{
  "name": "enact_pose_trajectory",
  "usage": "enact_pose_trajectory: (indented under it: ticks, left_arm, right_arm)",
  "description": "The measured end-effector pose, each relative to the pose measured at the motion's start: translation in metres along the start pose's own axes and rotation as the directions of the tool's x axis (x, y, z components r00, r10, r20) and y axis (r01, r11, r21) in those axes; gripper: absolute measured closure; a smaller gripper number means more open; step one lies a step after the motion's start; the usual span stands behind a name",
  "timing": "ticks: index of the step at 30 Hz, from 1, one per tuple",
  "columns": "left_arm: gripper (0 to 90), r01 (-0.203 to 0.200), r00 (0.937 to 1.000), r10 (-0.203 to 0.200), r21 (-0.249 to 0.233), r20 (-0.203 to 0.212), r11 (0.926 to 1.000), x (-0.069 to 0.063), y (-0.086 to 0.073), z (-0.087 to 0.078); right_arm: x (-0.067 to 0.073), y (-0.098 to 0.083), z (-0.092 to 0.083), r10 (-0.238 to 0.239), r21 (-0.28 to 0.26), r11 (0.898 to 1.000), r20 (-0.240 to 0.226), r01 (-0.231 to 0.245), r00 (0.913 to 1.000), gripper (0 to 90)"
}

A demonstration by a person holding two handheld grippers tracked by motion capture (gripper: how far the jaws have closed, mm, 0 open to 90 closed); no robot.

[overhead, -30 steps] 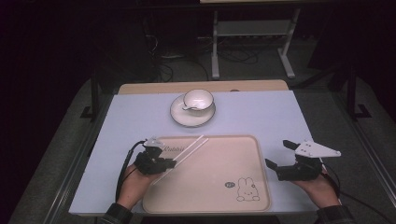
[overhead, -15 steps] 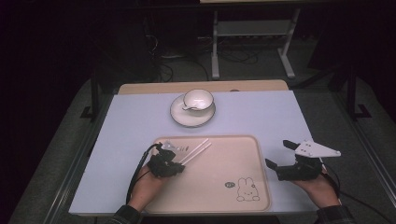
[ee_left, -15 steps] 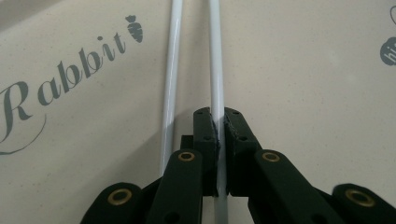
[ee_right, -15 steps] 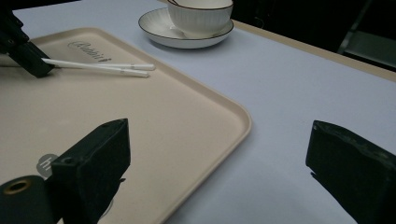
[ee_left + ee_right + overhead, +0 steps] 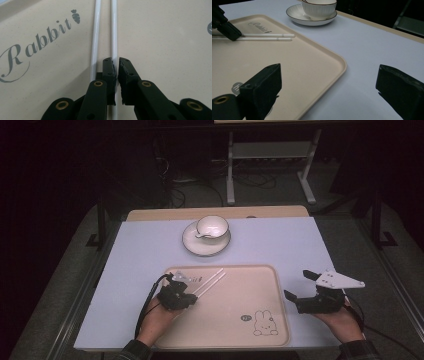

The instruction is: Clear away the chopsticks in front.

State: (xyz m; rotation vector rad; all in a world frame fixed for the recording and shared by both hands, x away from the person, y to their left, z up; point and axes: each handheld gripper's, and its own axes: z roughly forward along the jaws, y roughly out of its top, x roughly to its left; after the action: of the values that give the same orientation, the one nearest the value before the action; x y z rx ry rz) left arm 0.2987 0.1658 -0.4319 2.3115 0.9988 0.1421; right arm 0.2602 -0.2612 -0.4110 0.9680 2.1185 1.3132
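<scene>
The chopsticks (image 5: pixel 207 283) lie side by side on the beige rabbit tray (image 5: pixel 260 275), near its far left corner, their tips pointing toward the cup (image 5: pixel 212 226) and saucer (image 5: pixel 206 243) farther up the surface (image 5: pixel 280 240). My left hand-held gripper (image 5: pixel 116 68) sits low over their near ends, jaws nearly closed around one white stick, the one on the right in the left gripper view; the other stick runs just beside the jaw, outside it. I judge that I am pinching that single stick against the tray to lift or shift it. My left hand (image 5: pixel 157 312) reaches in over the tray's near left part, wrist flat, gripper pointing forward and slightly right. My right hand-held gripper (image 5: pixel 303 287) rests off the tray's right edge, jaws wide apart with nothing between them, waiting.
</scene>
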Motion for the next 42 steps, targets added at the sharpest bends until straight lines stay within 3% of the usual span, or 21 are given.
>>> enact_pose_trajectory:
  ticks: [5,7,11,18,24,32,42]
  left_arm:
    - [80.1,0.006,0.9996,-0.005,-0.030,0.028,0.9995,0.000,0.003,-0.005]
    - [80.6,-0.013,0.9991,0.015,-0.054,0.040,0.9985,0.000,0.008,-0.007]
    - [88.4,-0.039,0.9966,0.044,-0.069,0.069,0.9969,0.001,0.023,-0.003]
    - [89.6,-0.093,0.9890,0.100,-0.071,0.109,0.9931,-0.001,0.060,0.022]
    - [89.5,-0.111,0.9867,0.116,-0.045,0.114,0.9928,-0.003,0.080,0.048]
    - [89.5,-0.092,0.9896,0.097,-0.050,0.107,0.9945,0.005,0.091,0.072]
    - [89.6,-0.054,0.9957,0.058,-0.053,0.072,0.9971,0.025,0.085,0.064]
  right_arm:
    - [0.000,0.000,0.000,0.001,-0.001,1.000,0.001,-0.001,1.0000,5.9]
    - [-0.001,0.000,0.000,0.002,0.001,1.000,0.002,-0.002,1.0000,5.9]
    - [0.000,0.000,0.001,0.002,0.001,1.000,0.003,-0.002,1.0000,5.9]
    - [-0.001,-0.001,-0.001,0.008,-0.004,1.000,0.002,-0.008,1.0000,5.9]
    - [-0.001,-0.001,-0.002,0.006,-0.004,1.000,0.002,-0.006,1.0000,5.9]
    - [-0.001,-0.001,-0.002,0.004,-0.002,1.000,0.007,-0.004,1.0000,5.9]
    - [-0.002,-0.002,-0.005,0.009,-0.004,1.000,0.014,-0.009,0.9999,5.9]
